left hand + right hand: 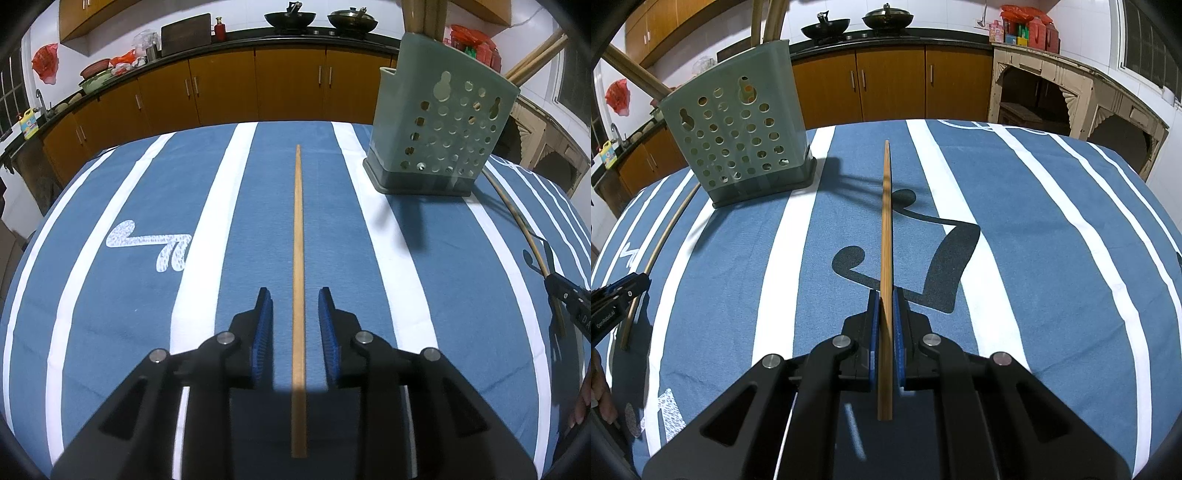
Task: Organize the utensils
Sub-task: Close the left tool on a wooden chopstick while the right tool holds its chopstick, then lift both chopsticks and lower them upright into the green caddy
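Observation:
A wooden chopstick (pixel 297 258) lies on the blue striped tablecloth (pixel 129 295), running straight away between the open jaws of my left gripper (pixel 295 295), which straddles it without touching. My right gripper (pixel 885 295) is shut on a second chopstick (pixel 885 236) and holds it pointing forward above the cloth. A green perforated utensil holder (pixel 443 129) stands at the far right in the left wrist view and at the far left in the right wrist view (pixel 738 133), with several wooden utensils standing in it. Each gripper shows at the edge of the other's view.
The table's far edge (pixel 295 123) lies just beyond the chopstick tip. Wooden kitchen cabinets (pixel 258 81) and a counter with two woks (pixel 291 16) run along the back wall. A pale carved cabinet (pixel 1071 88) stands at the right.

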